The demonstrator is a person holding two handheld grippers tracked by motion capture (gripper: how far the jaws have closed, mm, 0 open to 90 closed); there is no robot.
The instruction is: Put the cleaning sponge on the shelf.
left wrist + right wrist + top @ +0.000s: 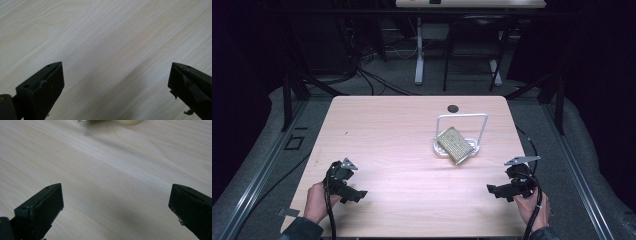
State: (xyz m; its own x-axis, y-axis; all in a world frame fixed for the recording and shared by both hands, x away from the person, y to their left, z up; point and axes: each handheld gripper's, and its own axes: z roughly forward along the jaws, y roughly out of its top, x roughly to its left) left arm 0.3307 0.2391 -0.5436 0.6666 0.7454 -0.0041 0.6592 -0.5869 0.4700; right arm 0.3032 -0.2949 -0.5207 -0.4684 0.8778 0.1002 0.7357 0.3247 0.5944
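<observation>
Left gripper [360, 195]: jaws spread wide, low over bare table [387, 150]
Right gripper [492, 190]: jaws spread, empty
Sponge [454, 145]: tilted in white rack [462, 120]

Cream rounded base [127, 122]: cut off by the top edge of my right gripper view, blurred. Yellow-green textured sponge pad [454, 144]: its lower end hides part of the white wire-frame holder [460, 118]. Small dark round spot [453, 108] on the pale wooden tabletop [387, 145]: too small to identify.
</observation>
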